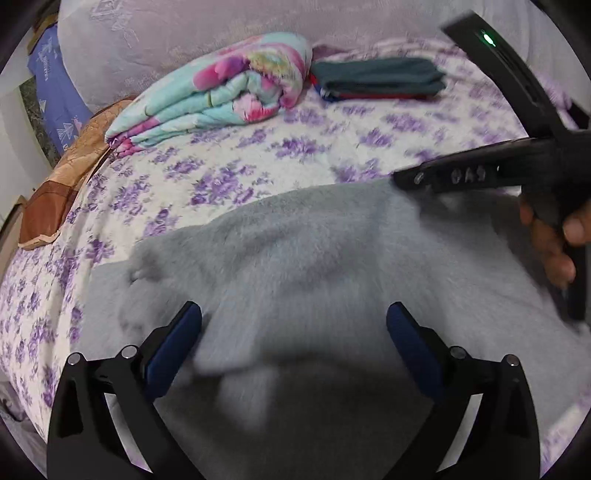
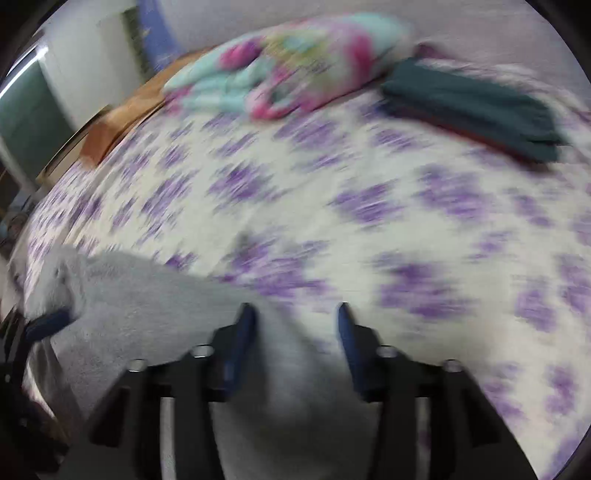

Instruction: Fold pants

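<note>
The grey fleece pants [image 1: 314, 266] lie spread on the floral bed sheet [image 1: 258, 155]. My left gripper [image 1: 293, 321] is open above the pants, with the blue pads [image 1: 173, 347] wide apart and nothing between them. My right gripper [image 1: 406, 182] reaches in from the right over the pants' far edge. In the blurred right wrist view the right gripper [image 2: 295, 317] is open with grey fabric [image 2: 155, 295] under and between its fingers. The left gripper's blue pad [image 2: 48, 325] shows at the left edge by the pants.
A rolled teal and pink floral blanket [image 1: 221, 88] lies at the back of the bed. A stack of folded dark green and red clothes [image 1: 376, 79] sits beside it. A brown cushion [image 1: 62, 184] lies at the bed's left edge. A pale headboard [image 1: 184, 29] stands behind.
</note>
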### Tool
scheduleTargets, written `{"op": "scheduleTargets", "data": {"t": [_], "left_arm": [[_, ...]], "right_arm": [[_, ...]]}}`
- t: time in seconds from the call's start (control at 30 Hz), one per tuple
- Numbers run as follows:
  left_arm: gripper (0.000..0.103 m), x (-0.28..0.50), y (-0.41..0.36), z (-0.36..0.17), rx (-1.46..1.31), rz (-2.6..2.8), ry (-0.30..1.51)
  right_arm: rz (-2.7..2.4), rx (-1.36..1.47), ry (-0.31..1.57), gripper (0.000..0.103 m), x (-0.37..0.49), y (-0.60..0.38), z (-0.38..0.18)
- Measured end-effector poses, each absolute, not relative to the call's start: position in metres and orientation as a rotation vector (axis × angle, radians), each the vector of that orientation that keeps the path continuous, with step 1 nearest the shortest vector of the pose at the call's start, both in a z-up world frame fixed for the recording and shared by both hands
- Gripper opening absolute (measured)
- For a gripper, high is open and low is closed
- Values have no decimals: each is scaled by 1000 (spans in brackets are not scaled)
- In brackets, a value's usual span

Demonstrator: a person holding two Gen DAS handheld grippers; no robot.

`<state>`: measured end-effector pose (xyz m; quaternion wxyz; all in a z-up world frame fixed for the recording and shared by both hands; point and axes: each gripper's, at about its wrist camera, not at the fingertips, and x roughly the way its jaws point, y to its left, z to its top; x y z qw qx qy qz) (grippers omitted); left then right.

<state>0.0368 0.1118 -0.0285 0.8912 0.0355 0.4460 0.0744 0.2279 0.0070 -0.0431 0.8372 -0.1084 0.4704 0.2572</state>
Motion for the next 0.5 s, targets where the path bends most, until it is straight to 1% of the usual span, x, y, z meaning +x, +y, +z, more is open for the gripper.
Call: {"op": "scheduleTargets", "data": {"t": [0.07,0.17,0.2,0.23,0.37,0.4,0.43,0.47,0.5], "left_arm": [[98,17,121,-15,38,146,906],[98,-11,147,-3,-79,170,912],[98,-19,157,-1,-134,170,917],[98,-29,169,0,-216,162,925],[97,-38,186,-8,-337,185,978],[93,-36,189,-12,-373,185,1004],[75,-35,189,-15,-398,181,1021],[67,-34,189,-17,-427,167,1034],[67,-30,188,-19,-443,160,1036]], "right_arm": [[518,-235,964,51,217,-17,-31],[502,-235,975,53,194,-51,-25],[496,-246,967,57,184,-61,-25],[486,-254,957,58,180,-67,-27],[490,-182,912,60,160,-84,-30],[498,-156,909,60,157,-89,-30],[512,-134,914,60,156,-92,-30],[526,-126,917,60,156,-90,-29],[539,-126,910,60,154,-90,-26]]}}
